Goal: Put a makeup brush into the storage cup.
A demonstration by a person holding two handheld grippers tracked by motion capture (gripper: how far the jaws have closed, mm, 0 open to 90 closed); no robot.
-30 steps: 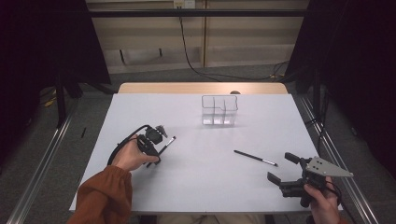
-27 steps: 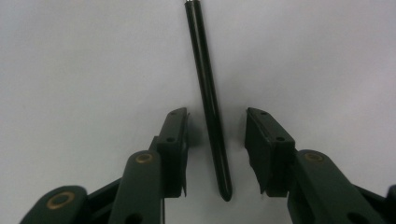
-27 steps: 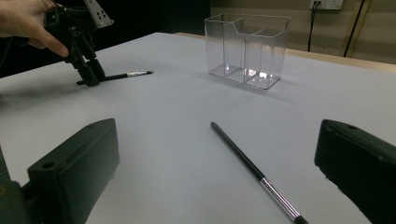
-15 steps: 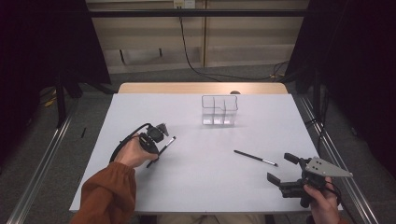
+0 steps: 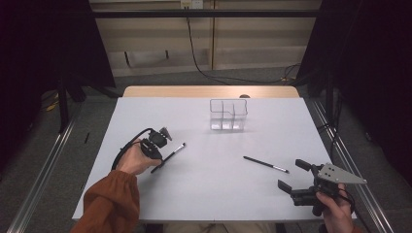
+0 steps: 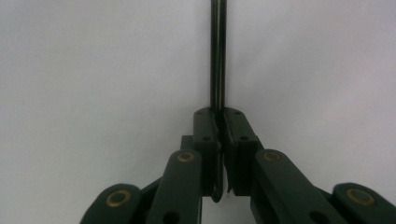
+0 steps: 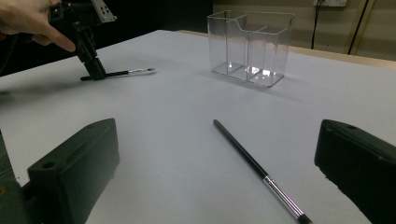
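Gripping a thin black brush [image 5: 170, 155] by its handle, with the left gripper [image 6: 219, 140] pointed down at the white surface [image 5: 204, 194] on the left side of the high view. Fingers [image 6: 205, 135] just drawn together and now clenched on the handle, seen in the left gripper view as a dark rod running straight up from between the pads. Brush lying flat on the surface, its pale bristle end pointing toward the middle of the surface, away from the hand [image 5: 136, 158] in the orange sleeve [image 5: 109, 201].

Resting at the near right corner of the surface: the right gripper [image 5: 299, 182], fingers [image 7: 74, 168] spread wide and released, grasping nothing. Lying just ahead of it, between those parted fingers in the right gripper view, a second black brush [image 7: 257, 170] with a silver ferrule, flat on the surface and untouched.

Standing upright toward the far edge, well apart from both brushes: a clear plastic organizer [image 5: 228, 115] split into compartments. Seen again in the right gripper view: the left gripper [image 7: 95, 70] pinching the first brush [image 7: 128, 72] against the surface.
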